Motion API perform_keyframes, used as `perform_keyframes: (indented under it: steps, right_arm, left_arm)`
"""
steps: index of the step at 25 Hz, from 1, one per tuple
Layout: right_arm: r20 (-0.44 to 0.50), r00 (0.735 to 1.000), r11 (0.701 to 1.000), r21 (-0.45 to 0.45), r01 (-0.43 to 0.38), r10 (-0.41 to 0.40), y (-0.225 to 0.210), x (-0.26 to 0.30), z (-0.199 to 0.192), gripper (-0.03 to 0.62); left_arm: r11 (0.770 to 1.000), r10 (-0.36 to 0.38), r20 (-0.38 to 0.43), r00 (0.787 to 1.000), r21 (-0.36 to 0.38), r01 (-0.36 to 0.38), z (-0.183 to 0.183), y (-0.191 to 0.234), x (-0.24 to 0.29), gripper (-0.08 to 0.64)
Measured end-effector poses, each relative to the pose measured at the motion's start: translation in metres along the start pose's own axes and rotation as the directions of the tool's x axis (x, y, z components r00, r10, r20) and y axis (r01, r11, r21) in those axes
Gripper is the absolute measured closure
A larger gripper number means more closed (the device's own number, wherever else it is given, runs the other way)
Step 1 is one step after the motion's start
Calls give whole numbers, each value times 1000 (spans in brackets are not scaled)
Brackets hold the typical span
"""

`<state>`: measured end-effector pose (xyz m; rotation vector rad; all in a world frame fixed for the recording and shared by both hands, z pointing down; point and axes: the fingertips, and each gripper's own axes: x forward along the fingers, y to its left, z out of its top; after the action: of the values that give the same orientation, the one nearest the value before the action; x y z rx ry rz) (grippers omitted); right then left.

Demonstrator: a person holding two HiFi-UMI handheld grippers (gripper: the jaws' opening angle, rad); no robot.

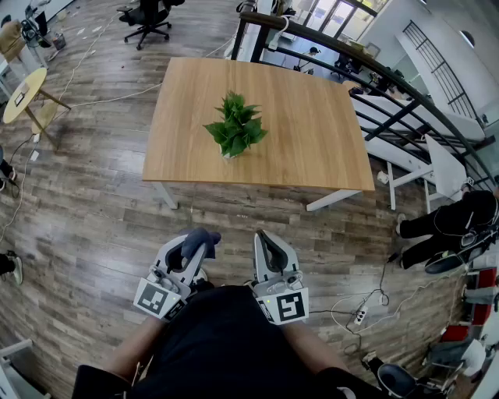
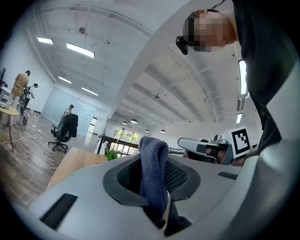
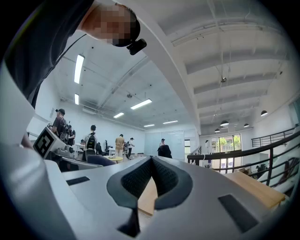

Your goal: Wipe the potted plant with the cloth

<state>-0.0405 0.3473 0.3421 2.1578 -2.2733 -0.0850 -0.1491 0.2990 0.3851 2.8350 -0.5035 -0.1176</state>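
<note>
Surrounding potted plant (image 1: 235, 126): table (image 1: 312, 148), chair (image 1: 148, 14), railing (image 1: 394, 82).

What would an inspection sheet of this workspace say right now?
Surface: wooden table, bare apart from the plant.
Job's things: potted plant near the table's middle; blue cloth in the left hand-held gripper.
Clutter: nothing seen on the table.
Grippers: left shut on the cloth; right hand-held gripper shut, empty; both over the floor, short of the table.
Cables: power strip and cords on the floor at right.
Surroundings: office chair, round side table, stair railing, a person.
</note>
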Motion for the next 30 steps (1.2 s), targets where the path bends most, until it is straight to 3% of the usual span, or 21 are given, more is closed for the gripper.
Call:
perform_keyframes:
  steps: [9, 14, 20, 26, 30]
  right_arm:
    - [-36, 998, 998, 38, 53, -51, -9, 18, -7, 575]
    - [-67, 993, 993, 62, 98, -94, -13, 19, -17, 575]
    - [-80, 994, 996, 59, 73, -68, -31, 30, -23, 575]
    - [-71, 997, 994, 98, 42, -35, -75, 61, -41, 575]
    - [-93, 996, 996, 91, 25, -16, -112, 93, -53, 575]
  left_arm:
    - [998, 53, 19, 998, 37, -54, 9, 27, -22, 462]
    - [998, 56, 10, 998, 15, -56, 6, 47, -27, 462]
    - [998, 69, 12, 998, -7, -69, 6, 57, -10, 462]
    - [991, 116, 29, 993, -63, -114, 1, 76, 32, 462]
    - [991, 131, 40, 991, -13, -131, 15, 84, 74, 462]
